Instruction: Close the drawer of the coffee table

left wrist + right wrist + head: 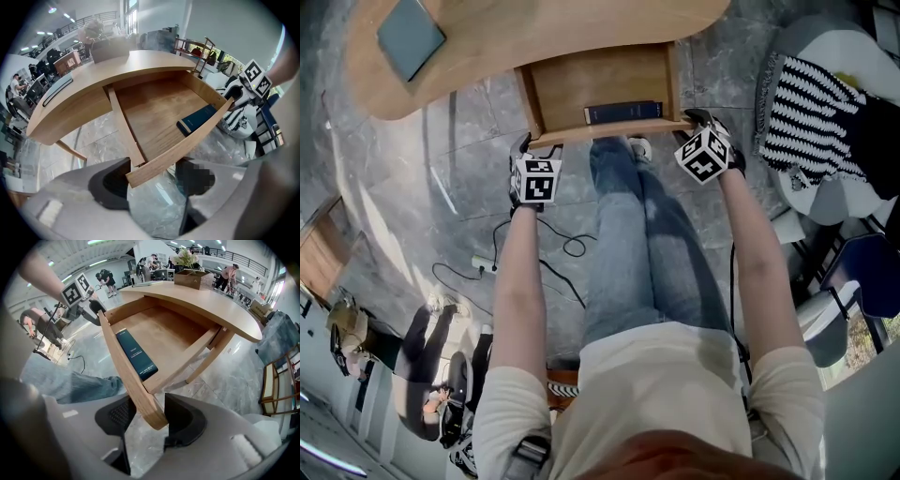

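Drawer front (609, 129) spans both grippers, coffee table (534, 37) straight beyond; left gripper (154, 180) gaping, right gripper (145, 416) clamped on it

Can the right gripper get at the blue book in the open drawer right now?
Probably, after letting go: the right gripper straddles the drawer front, and the book lies uncovered just behind that panel.
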